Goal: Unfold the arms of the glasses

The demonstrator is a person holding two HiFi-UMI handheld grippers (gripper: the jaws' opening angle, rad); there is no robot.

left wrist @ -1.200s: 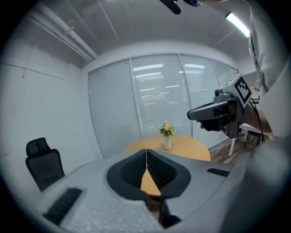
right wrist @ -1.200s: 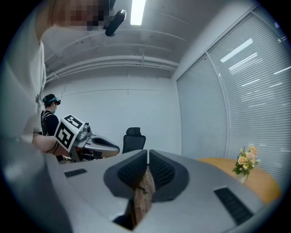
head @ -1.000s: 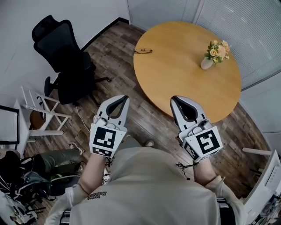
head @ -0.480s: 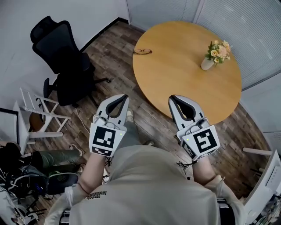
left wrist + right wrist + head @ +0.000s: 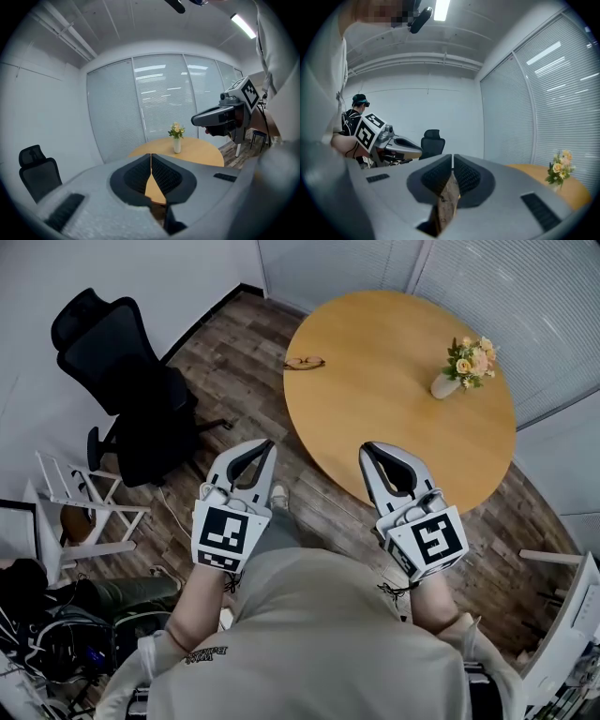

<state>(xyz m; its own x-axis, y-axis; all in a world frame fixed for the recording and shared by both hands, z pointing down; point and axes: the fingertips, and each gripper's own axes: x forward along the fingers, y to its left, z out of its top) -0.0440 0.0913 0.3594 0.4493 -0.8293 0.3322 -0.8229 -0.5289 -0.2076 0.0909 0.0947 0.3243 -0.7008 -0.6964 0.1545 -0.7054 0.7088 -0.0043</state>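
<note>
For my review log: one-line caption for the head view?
Person holds left gripper and right gripper, both shut, before a round wooden table with glasses and a flower vase.

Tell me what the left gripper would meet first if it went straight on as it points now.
Probably the round table, whose top lies right beyond the closed left gripper; the vase stands farther back.

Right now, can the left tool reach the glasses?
Probably not yet. The glasses lie at the edge of the table; the left tool hangs shut over the floor, short of it. Nothing blocks the way.
</note>
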